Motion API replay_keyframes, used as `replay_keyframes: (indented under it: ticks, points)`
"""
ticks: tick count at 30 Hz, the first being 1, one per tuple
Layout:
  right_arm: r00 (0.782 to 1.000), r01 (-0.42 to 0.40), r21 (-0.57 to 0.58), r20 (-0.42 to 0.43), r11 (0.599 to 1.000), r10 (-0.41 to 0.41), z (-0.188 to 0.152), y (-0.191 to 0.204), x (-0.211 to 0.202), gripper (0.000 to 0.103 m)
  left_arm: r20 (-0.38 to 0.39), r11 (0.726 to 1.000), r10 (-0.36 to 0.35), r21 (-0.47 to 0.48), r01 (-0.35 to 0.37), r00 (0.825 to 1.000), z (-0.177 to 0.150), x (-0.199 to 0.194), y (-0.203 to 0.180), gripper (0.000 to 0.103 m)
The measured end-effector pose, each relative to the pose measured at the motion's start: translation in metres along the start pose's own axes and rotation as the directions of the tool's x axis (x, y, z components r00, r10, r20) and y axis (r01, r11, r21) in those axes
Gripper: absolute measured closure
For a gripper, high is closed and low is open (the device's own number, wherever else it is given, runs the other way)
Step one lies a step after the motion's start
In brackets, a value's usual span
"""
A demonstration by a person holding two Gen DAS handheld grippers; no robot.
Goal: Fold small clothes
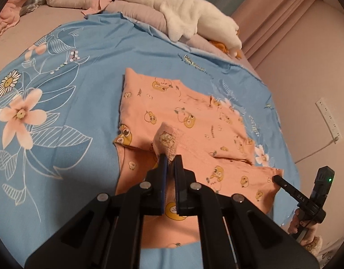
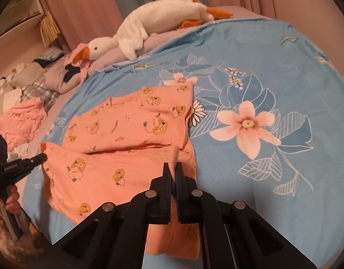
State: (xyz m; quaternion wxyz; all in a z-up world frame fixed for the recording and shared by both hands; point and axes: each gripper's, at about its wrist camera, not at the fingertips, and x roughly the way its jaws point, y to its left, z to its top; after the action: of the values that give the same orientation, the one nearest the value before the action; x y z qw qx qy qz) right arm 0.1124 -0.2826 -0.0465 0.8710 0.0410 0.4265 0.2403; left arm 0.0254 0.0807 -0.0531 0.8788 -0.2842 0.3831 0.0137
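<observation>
A small orange garment with yellow cartoon prints [image 1: 183, 114] lies partly folded on the blue floral sheet [image 1: 82, 85]; it also shows in the right wrist view [image 2: 131, 123]. My left gripper [image 1: 170, 157] is shut on a ribbed cuff or hem corner of the garment and holds it raised. My right gripper [image 2: 173, 167] is shut on the opposite ribbed edge of the garment. In each view the other gripper appears at the garment's far corner, the right one [image 1: 276, 177] and the left one [image 2: 42, 157].
A white plush goose [image 1: 183, 11] lies on a pillow along the sheet's far edge. Crumpled pink clothes [image 2: 21, 121] and plaid bedding [image 2: 41, 89] lie beyond the sheet. Curtains [image 2: 86, 4] and a wall with a power strip [image 1: 329, 116] border the bed.
</observation>
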Motion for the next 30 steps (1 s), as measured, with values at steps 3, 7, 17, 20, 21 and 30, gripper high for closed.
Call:
replay_keyframes:
  ticks: [3,7,17,20,21,30]
  points:
    - [1.0,-0.013,0.006,0.025,1.0,0.012,-0.001,0.003,-0.011,0.098,0.017,1.0,-0.008,-0.009,0.008,1.0,-0.004,-0.011,-0.004,0.098]
    - [0.997,-0.035,0.004,0.07,0.999,0.034,0.0,0.009,-0.028,0.098,0.049,0.999,-0.026,-0.021,0.027,0.998,-0.009,-0.026,-0.006,0.098]
    - [0.985,-0.066,-0.009,0.159,0.998,0.067,0.006,0.02,-0.056,0.098,0.107,0.998,-0.05,-0.025,0.053,0.993,-0.013,-0.059,-0.01,0.098]
    - [0.98,-0.077,-0.02,0.182,0.997,0.079,0.008,0.024,-0.063,0.098,0.129,0.998,-0.054,-0.004,0.055,0.99,-0.012,-0.07,-0.018,0.098]
    - [0.978,-0.082,-0.023,0.189,0.996,0.085,0.009,0.025,-0.066,0.098,0.139,0.999,-0.052,0.009,0.051,0.989,-0.011,-0.074,-0.022,0.098]
    - [0.967,-0.096,-0.036,0.234,0.995,0.102,0.015,0.031,-0.078,0.098,0.178,0.998,-0.057,0.034,0.052,0.982,-0.007,-0.09,-0.03,0.098]
